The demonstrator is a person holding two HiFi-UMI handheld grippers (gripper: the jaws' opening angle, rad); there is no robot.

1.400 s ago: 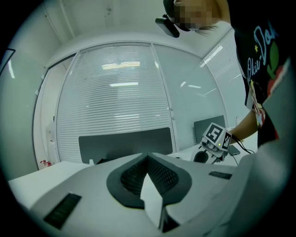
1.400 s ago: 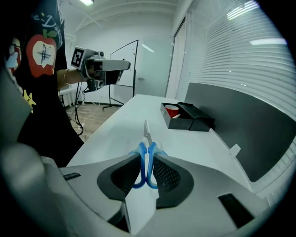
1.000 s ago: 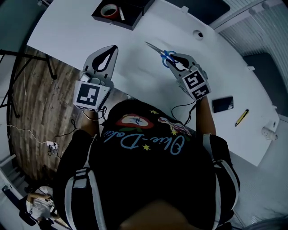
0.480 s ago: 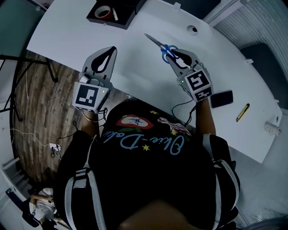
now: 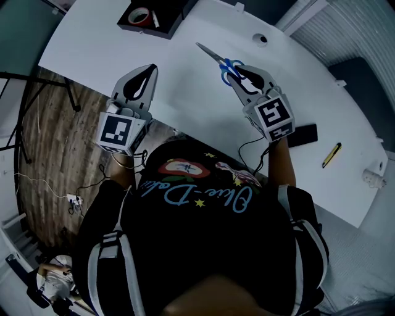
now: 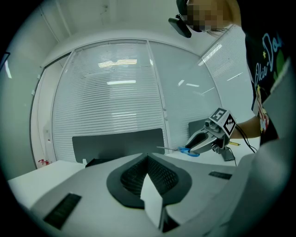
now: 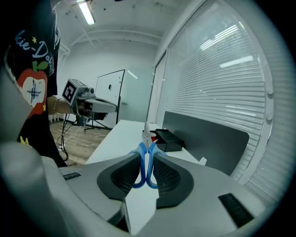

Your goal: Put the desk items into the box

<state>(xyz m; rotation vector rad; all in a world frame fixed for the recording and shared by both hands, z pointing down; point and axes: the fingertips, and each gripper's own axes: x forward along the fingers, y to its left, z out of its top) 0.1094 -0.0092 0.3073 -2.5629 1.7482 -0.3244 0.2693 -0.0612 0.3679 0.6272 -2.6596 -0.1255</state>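
My right gripper (image 5: 239, 70) is shut on the blue handles of the scissors (image 5: 223, 63), held above the white desk (image 5: 185, 92). Their blades point toward the far left. In the right gripper view the blue handle loops (image 7: 146, 163) sit pinched between the pads of that gripper (image 7: 148, 157). The black box (image 5: 154, 20) stands at the desk's far left corner with a red tape roll (image 5: 141, 15) in it, and it shows ahead of the blades (image 7: 169, 138). My left gripper (image 5: 152, 66) hovers at the desk's near edge, shut and empty, its tips (image 6: 148, 156) together.
A dark phone (image 5: 302, 134) and a yellow-and-black utility knife (image 5: 331, 155) lie on the desk to the right of my right gripper. A round cable hole (image 5: 261, 39) is at the far edge. Wooden floor with cables (image 5: 55, 154) lies left of the desk.
My right gripper has risen a little with the scissors still in its grip. The left gripper has barely shifted in the picture.
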